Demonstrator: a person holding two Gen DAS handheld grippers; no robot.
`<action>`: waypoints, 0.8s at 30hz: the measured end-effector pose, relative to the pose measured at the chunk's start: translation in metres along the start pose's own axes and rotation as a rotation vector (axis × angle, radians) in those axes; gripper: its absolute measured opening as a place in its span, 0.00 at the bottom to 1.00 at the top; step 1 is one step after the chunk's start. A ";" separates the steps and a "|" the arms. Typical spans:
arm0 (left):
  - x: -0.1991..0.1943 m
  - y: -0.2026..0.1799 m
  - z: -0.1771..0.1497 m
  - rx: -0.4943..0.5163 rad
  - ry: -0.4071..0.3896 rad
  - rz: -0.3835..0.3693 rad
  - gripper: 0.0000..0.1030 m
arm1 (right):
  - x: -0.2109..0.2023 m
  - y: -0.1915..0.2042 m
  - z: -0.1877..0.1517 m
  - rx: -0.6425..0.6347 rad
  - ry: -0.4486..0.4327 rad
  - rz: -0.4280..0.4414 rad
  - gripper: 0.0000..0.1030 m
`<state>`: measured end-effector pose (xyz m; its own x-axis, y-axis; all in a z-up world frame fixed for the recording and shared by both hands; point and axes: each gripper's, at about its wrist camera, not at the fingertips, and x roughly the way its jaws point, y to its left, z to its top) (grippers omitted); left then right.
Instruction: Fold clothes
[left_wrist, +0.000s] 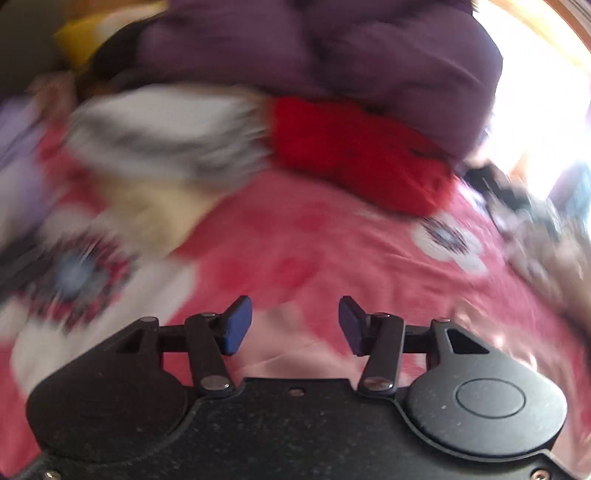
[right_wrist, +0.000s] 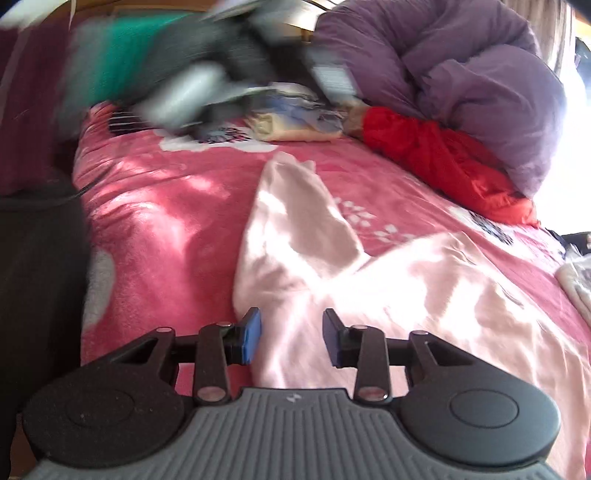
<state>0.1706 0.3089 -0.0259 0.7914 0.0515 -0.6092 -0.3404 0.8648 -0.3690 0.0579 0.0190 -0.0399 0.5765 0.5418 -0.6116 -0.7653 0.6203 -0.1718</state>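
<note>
Right gripper (right_wrist: 291, 341) over the pale pink garment (right_wrist: 369, 288), jaws parted, nothing pinched, cloth lying loose under and between the blue pads (right_wrist: 251, 338). Spread flat ahead of the jaws on the pink floral bedcover (right_wrist: 166, 206), one narrow part running away ahead of the jaws, the broader part fanning out to the right-hand jaw's side. Left gripper (left_wrist: 295, 325) open too, empty, with only bedcover and a pale strip of pink cloth showing between and just ahead of its pads; picture smeared, so little else sure there. Beyond both, well ahead of the jaws, a red garment (right_wrist: 443, 162) against a purple duvet (right_wrist: 480, 85), plus a small folded stack (right_wrist: 295, 122). Looks soft, light, limp: likely to sag and bunch, no slip worry, no breakage. Best bet: pinch a hem or corner edge, both grippers spaced along the same edge, and lift together.
</note>
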 end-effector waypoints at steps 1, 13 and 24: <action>0.004 0.017 -0.003 -0.080 0.016 -0.014 0.49 | 0.001 -0.005 0.001 0.018 0.005 -0.006 0.33; 0.051 0.041 -0.009 -0.251 0.104 -0.125 0.02 | 0.054 -0.036 0.022 0.200 0.021 -0.071 0.33; 0.022 0.048 0.001 -0.101 -0.022 0.000 0.43 | 0.065 -0.031 0.025 0.129 0.073 0.006 0.36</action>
<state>0.1717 0.3523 -0.0564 0.8020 0.0632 -0.5939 -0.3889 0.8100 -0.4390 0.1261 0.0496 -0.0555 0.5459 0.5064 -0.6675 -0.7230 0.6873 -0.0699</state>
